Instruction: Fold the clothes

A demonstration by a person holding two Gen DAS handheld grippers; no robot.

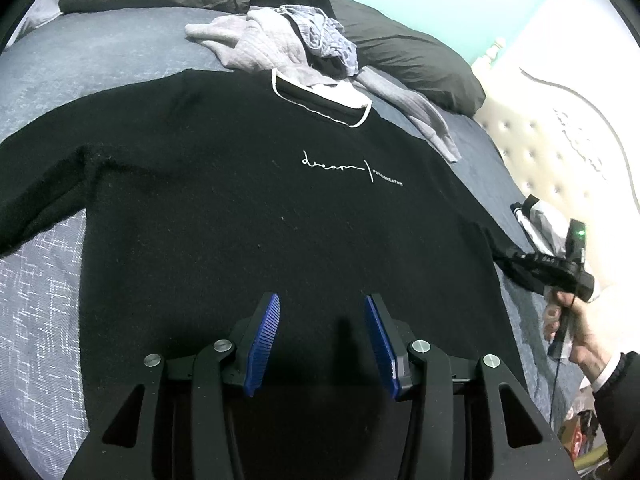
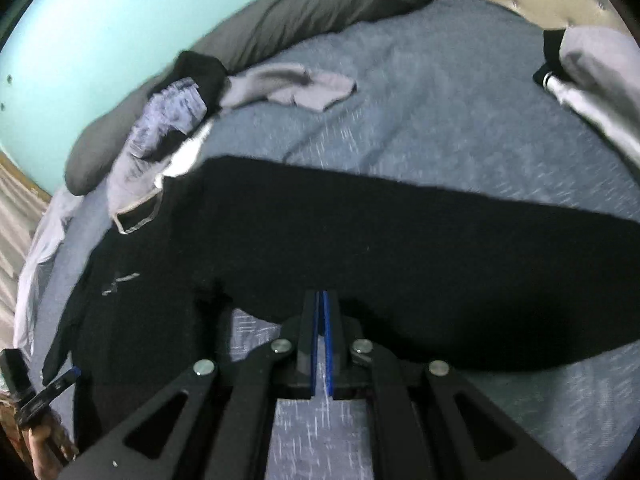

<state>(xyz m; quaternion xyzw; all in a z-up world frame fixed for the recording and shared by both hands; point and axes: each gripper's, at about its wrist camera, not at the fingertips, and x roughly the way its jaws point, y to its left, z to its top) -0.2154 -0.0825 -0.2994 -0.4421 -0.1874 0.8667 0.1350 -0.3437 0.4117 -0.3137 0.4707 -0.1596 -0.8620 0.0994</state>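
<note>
A black sweatshirt [image 1: 240,220] with white script on its chest lies face up and spread flat on the bed. My left gripper [image 1: 322,300] hovers open over the lower part of its body, with nothing between the blue pads [image 1: 266,340]. At the right edge, a hand holds my right gripper [image 1: 520,264] at the sweatshirt's sleeve [image 1: 496,248]. The right wrist view is blurred. There my right gripper [image 2: 323,296] is shut with its tips on the lower edge of the long black sleeve [image 2: 440,260]. My left gripper [image 2: 68,376] shows at the bottom left beside the sweatshirt body [image 2: 140,320].
A pile of grey and patterned clothes [image 1: 280,40] lies past the collar, against dark grey pillows [image 1: 400,52]. A folded grey and white garment [image 1: 536,220] sits by the tufted headboard [image 1: 540,140]. The blue-grey bedspread [image 1: 40,320] shows on all sides of the sweatshirt.
</note>
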